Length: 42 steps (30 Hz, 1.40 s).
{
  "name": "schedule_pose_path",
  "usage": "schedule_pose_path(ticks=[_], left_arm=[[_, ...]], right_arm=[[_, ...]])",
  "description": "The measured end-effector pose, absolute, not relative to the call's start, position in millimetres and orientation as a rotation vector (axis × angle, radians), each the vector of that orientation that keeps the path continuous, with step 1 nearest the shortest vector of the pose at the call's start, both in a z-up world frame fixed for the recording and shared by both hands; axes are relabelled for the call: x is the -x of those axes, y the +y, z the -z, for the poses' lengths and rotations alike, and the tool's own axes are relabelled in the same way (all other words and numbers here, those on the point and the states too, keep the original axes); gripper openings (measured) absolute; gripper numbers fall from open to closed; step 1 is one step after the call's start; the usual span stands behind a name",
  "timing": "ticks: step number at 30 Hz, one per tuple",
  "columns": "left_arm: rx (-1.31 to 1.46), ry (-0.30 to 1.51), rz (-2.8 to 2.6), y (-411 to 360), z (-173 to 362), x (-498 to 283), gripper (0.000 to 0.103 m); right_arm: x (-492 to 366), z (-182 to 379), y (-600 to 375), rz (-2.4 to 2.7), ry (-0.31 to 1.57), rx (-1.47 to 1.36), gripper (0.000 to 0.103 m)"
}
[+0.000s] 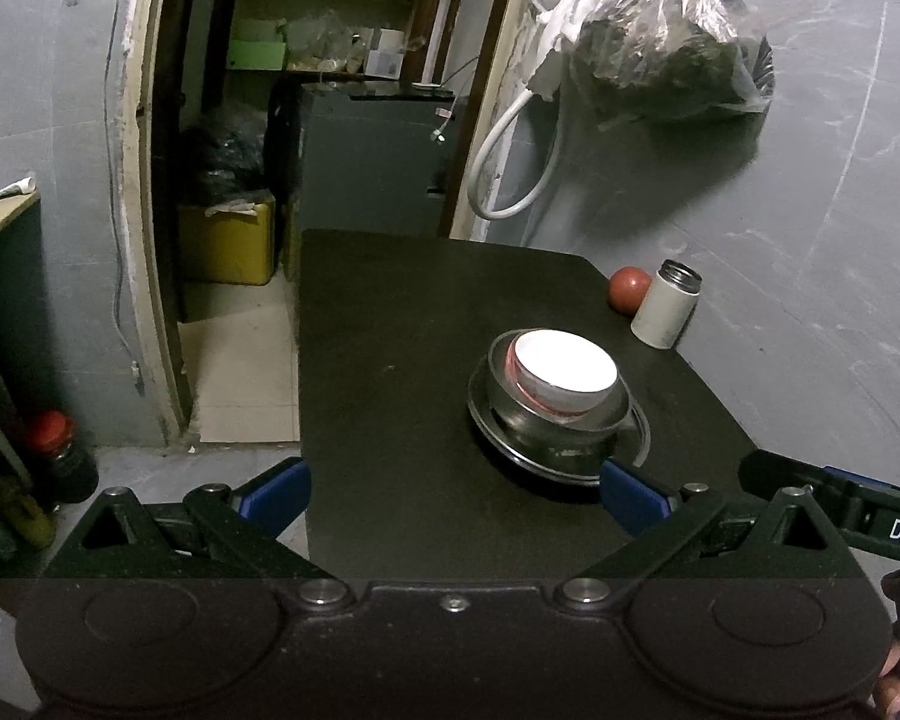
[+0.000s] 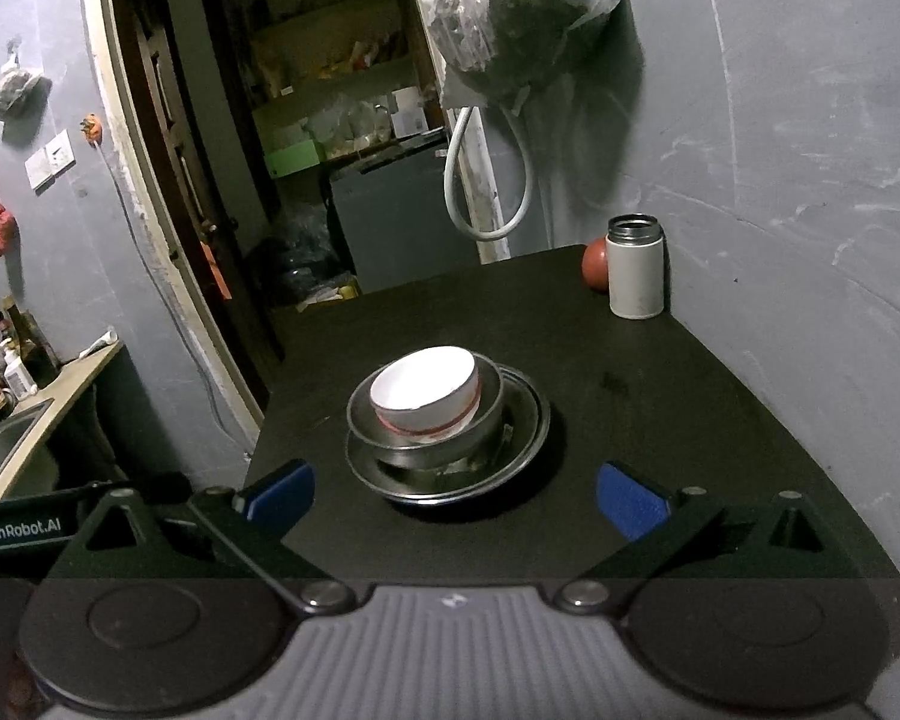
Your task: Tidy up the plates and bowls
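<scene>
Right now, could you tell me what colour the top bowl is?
White bowl with a red band, clearest in the right wrist view.

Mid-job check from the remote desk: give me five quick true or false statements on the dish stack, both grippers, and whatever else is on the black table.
1. The white bowl sits inside the steel bowl, which rests on the steel plate. True.
2. The left gripper is shut on the plate. False: its jaws are spread wide and hold nothing.
3. The right gripper is open and short of the stack. True.
4. The white flask lies on its side by the stack. False: it stands upright at the table's far corner.
5. A red round object sits inside the white bowl. False: it is beside the flask; the bowl looks empty.
</scene>
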State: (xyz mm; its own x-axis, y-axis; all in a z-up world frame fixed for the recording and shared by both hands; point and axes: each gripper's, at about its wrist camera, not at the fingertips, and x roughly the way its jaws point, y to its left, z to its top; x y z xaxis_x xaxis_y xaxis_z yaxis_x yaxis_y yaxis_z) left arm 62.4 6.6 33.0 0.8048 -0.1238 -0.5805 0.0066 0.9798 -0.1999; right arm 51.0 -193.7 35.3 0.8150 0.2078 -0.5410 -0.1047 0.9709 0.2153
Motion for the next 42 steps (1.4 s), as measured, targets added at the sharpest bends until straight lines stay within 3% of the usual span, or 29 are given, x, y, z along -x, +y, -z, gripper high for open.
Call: schedule_pose_path(ticks=[42], left_arm=[[0.152,0.598,0.070,18,-14,8,0.102]], right_arm=[[23,-32,-178,-0.133,0.614,-0.123,0.103]])
